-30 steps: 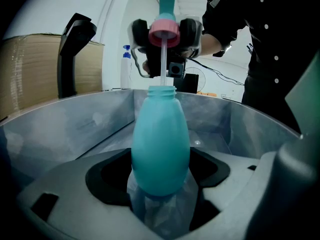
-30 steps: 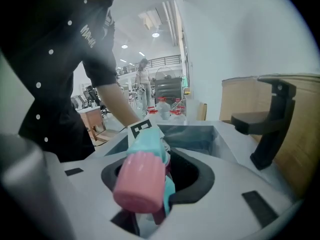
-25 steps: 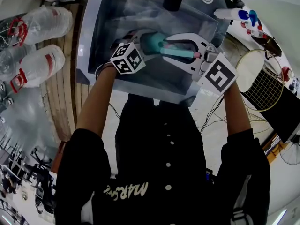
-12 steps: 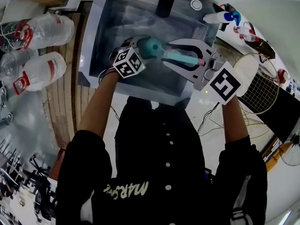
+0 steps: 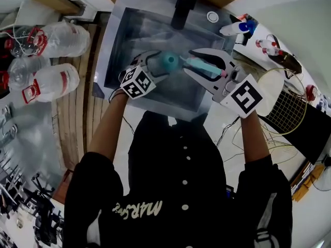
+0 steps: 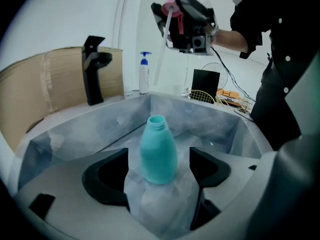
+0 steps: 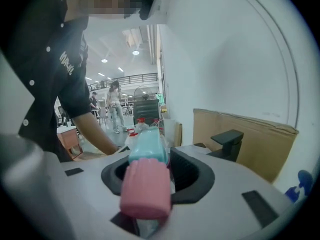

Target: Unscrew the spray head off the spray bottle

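My right gripper (image 5: 192,62), jaws clamping the spray head (image 5: 207,66), has lifted off the bottle (image 6: 158,151) my left gripper (image 6: 159,176) clasps — unscrewing looks done.

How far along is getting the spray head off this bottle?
Done: the spray head is off, and the teal bottle shows a bare open neck. In hand: the left gripper grips the bottle over the sink, and the right gripper grips the head, its dip tube clear of the bottle. Left: no unscrewing, probably just setting both down.
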### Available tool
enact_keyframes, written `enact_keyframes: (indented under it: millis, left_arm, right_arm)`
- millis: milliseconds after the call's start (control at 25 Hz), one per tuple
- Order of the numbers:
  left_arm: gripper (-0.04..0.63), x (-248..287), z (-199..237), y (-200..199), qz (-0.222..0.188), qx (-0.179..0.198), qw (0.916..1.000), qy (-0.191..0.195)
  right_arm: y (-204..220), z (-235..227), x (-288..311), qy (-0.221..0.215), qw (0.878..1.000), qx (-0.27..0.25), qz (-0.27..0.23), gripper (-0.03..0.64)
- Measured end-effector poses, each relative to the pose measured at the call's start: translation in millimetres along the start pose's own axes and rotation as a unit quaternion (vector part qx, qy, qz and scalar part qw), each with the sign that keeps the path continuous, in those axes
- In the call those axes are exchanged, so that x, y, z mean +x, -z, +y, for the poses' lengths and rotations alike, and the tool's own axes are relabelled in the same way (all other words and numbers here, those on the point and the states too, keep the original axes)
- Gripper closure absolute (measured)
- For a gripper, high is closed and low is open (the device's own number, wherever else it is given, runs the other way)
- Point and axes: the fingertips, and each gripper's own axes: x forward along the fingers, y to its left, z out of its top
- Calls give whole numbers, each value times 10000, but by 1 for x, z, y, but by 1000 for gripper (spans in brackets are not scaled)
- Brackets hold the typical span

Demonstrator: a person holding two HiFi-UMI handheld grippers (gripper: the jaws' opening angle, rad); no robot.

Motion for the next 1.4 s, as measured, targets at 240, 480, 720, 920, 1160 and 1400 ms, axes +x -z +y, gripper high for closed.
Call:
enact_keyframes:
  millis: [240, 480, 720, 920, 1160, 1400]
  left_arm:
    - [316, -73, 1, -46, -707, -10, 9930, -945]
    - [519, -144, 4, -110, -1432, -225, 9682, -2040]
    - [569, -204, -8, -152, -2023, -805, 9360, -2768]
    - [571, -242, -19, -167, -2187, -1407, 9102, -3223]
    - [571, -269, -36, -176, -2214, -1599, 8894, -3666]
    - [570, -284, -49, -182, -2286, -1560, 8773, -3922]
  right_arm:
    - [-16, -12, -36, 524, 9979, 245, -301, 453]
    - [-38, -16, -75, 1157, 9907, 224, -673, 453]
    - [-50, -16, -112, 1758, 9779, 476, -1024, 453]
    - [-66, -12, -148, 2138, 9687, 424, -1188, 453]
    - [-69, -9, -190, 2563, 9561, 481, -1337, 453]
    - [-63, -6, -212, 2781, 9491, 513, -1383, 453]
